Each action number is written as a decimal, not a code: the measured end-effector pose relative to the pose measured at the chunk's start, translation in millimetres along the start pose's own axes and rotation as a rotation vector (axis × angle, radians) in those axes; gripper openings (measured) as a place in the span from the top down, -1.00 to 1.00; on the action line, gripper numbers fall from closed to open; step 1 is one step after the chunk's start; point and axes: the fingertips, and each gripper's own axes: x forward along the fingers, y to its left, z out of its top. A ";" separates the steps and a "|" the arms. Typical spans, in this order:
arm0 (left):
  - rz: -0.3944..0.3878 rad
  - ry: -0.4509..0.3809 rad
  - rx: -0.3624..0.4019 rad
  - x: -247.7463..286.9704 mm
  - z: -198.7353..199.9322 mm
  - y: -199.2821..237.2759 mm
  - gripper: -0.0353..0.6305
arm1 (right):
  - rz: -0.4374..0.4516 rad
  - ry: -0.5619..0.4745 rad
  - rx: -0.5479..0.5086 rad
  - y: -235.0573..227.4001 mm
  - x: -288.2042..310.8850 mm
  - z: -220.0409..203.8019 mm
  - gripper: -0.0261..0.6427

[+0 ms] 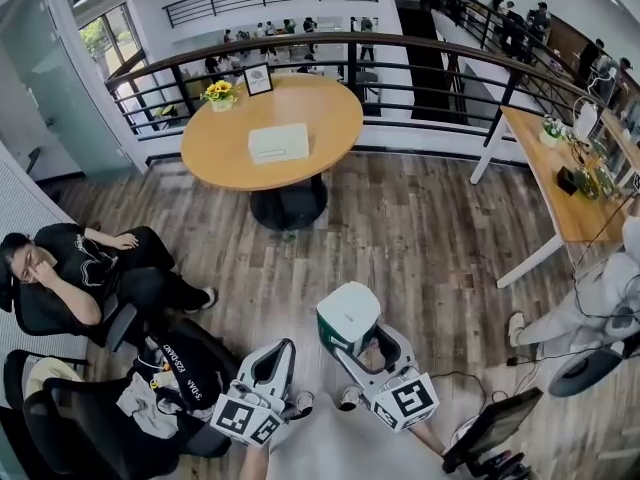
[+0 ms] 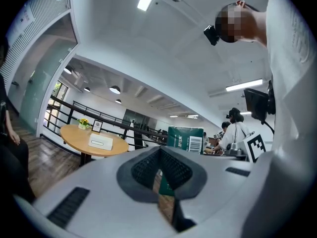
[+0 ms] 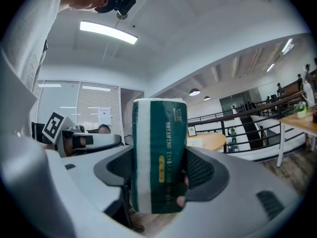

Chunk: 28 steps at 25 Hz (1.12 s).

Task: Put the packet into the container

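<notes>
Packet (image 3: 157, 148), green and white | pinched upright in the jaws of right gripper (image 3: 159, 182), above the floor | left gripper (image 2: 159, 173): jaws pressed together, nothing between | white box (image 1: 278, 142) on round worktop (image 1: 215, 148), well apart, probably the container | grasp done; carrying and placing remain.

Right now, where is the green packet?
The green packet is clamped in the right tongs, low centre in the head view, over the wooden floor and well short of the round table.
</notes>
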 end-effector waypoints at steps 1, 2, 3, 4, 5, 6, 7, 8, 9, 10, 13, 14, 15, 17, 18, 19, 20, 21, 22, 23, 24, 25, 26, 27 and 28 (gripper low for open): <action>0.004 -0.001 0.002 2.6 -1.5 -3.5 0.88 | 0.002 -0.001 -0.002 -4.2 -3.1 -0.2 -0.01; 0.007 -0.003 0.003 5.8 -2.9 -6.5 0.88 | 0.004 -0.002 -0.005 -8.9 -5.4 -0.2 -0.01; 0.011 -0.005 0.005 9.5 -3.6 -8.8 0.88 | 0.005 -0.003 -0.009 -13.8 -6.4 0.2 -0.01; 0.014 -0.006 0.004 12.7 -3.8 -10.5 0.88 | 0.006 -0.003 -0.012 -17.9 -6.9 1.0 -0.01; 0.016 -0.003 0.001 15.0 -4.5 -12.3 0.88 | 0.005 -0.001 -0.011 -20.8 -7.8 1.4 -0.01; 0.016 0.003 -0.003 16.3 -6.2 -14.1 0.88 | 0.004 0.002 -0.006 -22.7 -9.4 1.0 -0.01; 0.015 0.011 -0.008 17.6 -8.6 -15.8 0.88 | 0.001 0.006 0.000 -24.5 -11.4 0.1 -0.01; 0.013 0.019 -0.011 19.2 -10.7 -17.2 0.88 | -0.002 0.010 0.005 -26.5 -12.8 -0.9 -0.01; 0.009 0.024 -0.012 21.3 -12.1 -18.2 0.88 | -0.006 0.011 0.009 -28.9 -13.5 -1.5 -0.01; 0.005 0.026 -0.013 23.9 -12.7 -18.5 0.88 | -0.009 0.011 0.012 -31.5 -13.3 -1.9 -0.01; -0.002 0.023 -0.013 35.2 -12.5 -15.5 0.88 | -0.018 0.011 0.013 -41.4 -8.7 -2.3 -0.01; -0.004 0.022 -0.014 39.6 -12.4 -13.3 0.88 | -0.019 0.012 0.012 -44.6 -6.2 -2.3 -0.01; -0.004 0.021 -0.015 43.9 -12.4 -10.6 0.88 | -0.020 0.014 0.011 -47.4 -3.4 -2.3 -0.01; -0.008 0.020 -0.015 53.2 -11.7 -4.3 0.88 | -0.023 0.014 0.007 -53.5 3.4 -1.0 -0.01; -0.011 0.019 -0.016 58.6 -10.9 -0.7 0.88 | -0.026 0.013 0.004 -57.3 7.7 0.3 -0.01; -0.015 0.017 -0.017 64.3 -10.1 3.4 0.88 | -0.029 0.011 0.002 -61.5 12.7 1.8 -0.01; -0.019 0.015 -0.019 70.4 -9.5 8.0 0.88 | -0.033 0.010 0.001 -65.8 18.4 3.2 -0.01; -0.023 0.014 -0.022 76.7 -9.4 12.9 0.88 | -0.037 0.010 -0.001 -70.3 24.4 4.2 -0.01; -0.028 0.014 -0.026 83.6 -9.5 18.1 0.88 | -0.042 0.011 -0.003 -75.2 30.9 4.9 -0.01; -0.034 0.013 -0.030 91.5 -9.8 23.7 0.88 | -0.047 0.012 -0.006 -80.6 38.1 5.4 -0.01; -0.041 0.010 -0.035 99.7 -9.9 30.1 0.88 | -0.053 0.014 -0.010 -86.0 46.1 5.9 -0.01; -0.049 0.007 -0.039 107.8 -9.8 38.0 0.88 | -0.057 0.016 -0.016 -90.6 55.3 6.2 -0.01; -0.056 0.003 -0.043 115.9 -9.5 47.4 0.88 | -0.061 0.017 -0.023 -94.7 65.8 6.7 -0.01; -0.064 0.001 -0.046 124.5 -9.0 58.2 0.88 | -0.065 0.016 -0.030 -98.6 77.5 7.7 -0.01; -0.072 0.002 -0.047 133.4 -8.2 69.5 0.88 | -0.071 0.015 -0.033 -102.8 89.9 9.0 -0.01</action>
